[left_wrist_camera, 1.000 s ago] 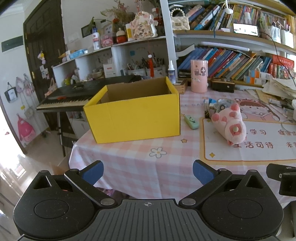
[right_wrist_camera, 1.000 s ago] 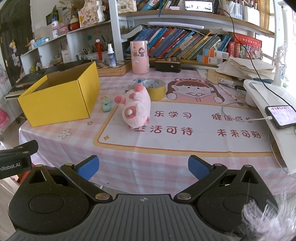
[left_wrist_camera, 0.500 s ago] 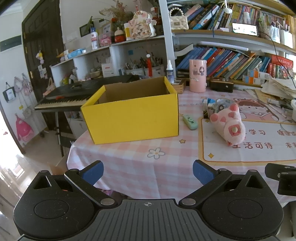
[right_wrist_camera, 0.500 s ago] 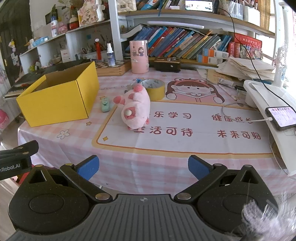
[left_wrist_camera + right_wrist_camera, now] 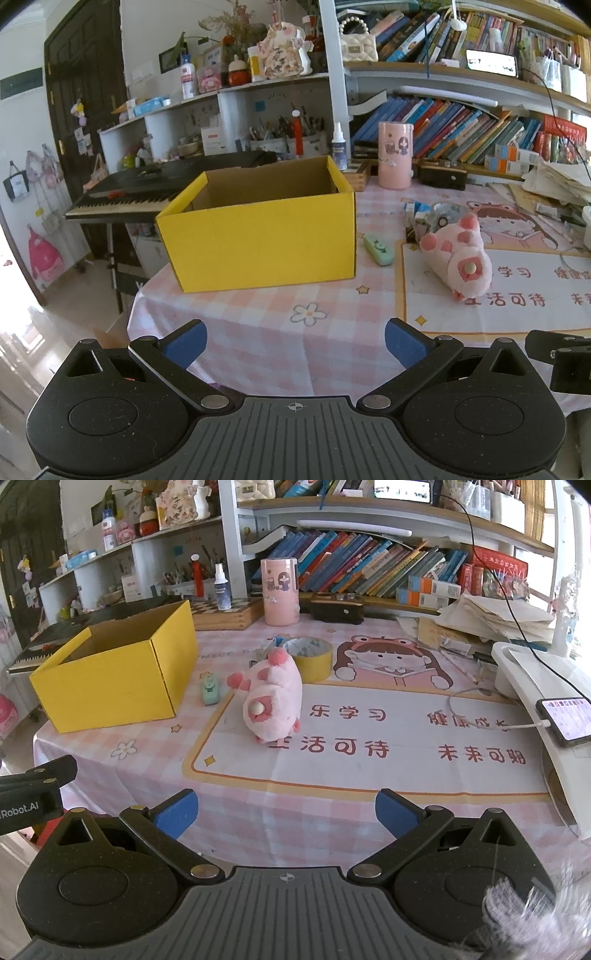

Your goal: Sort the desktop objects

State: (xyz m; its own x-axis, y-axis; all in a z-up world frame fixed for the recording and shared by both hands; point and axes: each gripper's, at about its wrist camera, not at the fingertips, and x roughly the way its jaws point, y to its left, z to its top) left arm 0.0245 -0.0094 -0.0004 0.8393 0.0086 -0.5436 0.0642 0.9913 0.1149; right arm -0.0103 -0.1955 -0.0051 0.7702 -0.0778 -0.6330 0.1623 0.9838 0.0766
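An open yellow cardboard box [image 5: 258,240] [image 5: 118,679] stands on the pink checked tablecloth at the table's left. Right of it lie a small green case [image 5: 377,250] [image 5: 209,689], a pink plush pig [image 5: 460,258] [image 5: 271,701] and, behind the pig, a roll of yellow tape [image 5: 309,658]. My left gripper [image 5: 295,345] is open and empty, in front of the table's near edge, facing the box. My right gripper [image 5: 286,814] is open and empty, over the near edge, facing the pig.
A pink cylinder cup [image 5: 279,590], a spray bottle [image 5: 222,588] and a wooden chessboard box [image 5: 225,613] stand at the back. A white stand with a phone [image 5: 565,722] and cable is at the right. Paper piles [image 5: 491,622] and bookshelves lie behind. A keyboard piano [image 5: 147,188] stands left of the table.
Both grippers have shifted slightly, so the box, pig and case sit a little further left in view. Both stay open and empty.
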